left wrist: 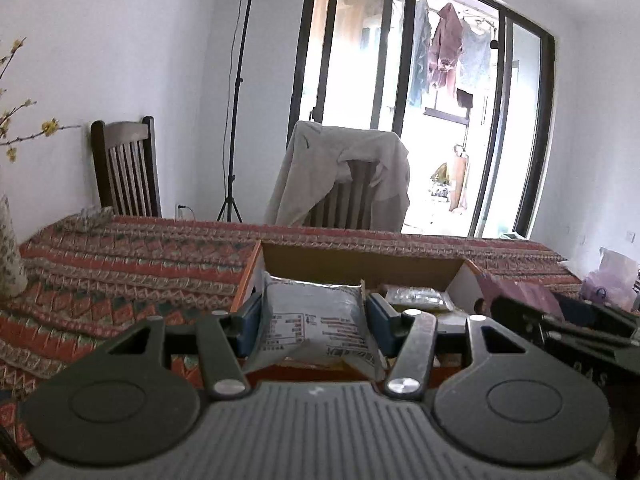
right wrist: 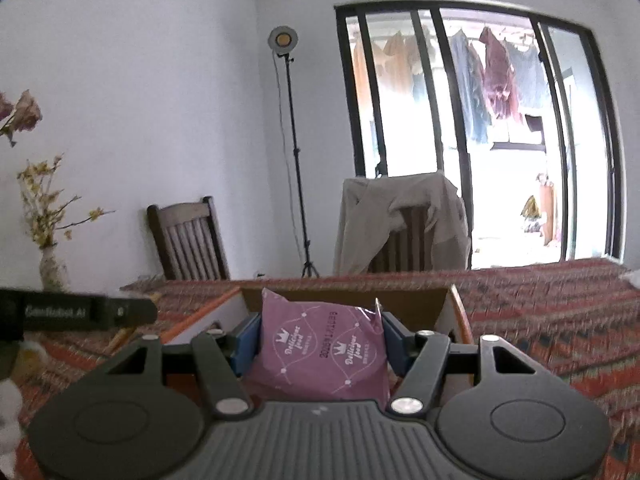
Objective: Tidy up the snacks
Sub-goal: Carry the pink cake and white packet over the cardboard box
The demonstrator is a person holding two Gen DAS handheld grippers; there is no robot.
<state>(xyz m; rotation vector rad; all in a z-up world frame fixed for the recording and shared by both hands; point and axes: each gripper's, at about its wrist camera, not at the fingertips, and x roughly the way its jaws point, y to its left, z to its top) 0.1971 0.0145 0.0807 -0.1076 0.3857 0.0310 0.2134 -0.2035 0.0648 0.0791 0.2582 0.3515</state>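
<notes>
In the left wrist view my left gripper is shut on a silver-grey snack packet with red print, its blue pads pressing both sides. The packet hangs just in front of an open cardboard box on the patterned tablecloth. Another pale packet lies inside the box at the right. In the right wrist view my right gripper is shut on a purple snack packet with white crown print, held before the same box. The right gripper's black body shows at the left view's right edge.
The table carries a red patterned cloth. A vase with yellow-flowered twigs stands at the left. Two wooden chairs stand behind the table, one draped with a beige jacket. A lamp stand and glass doors lie beyond.
</notes>
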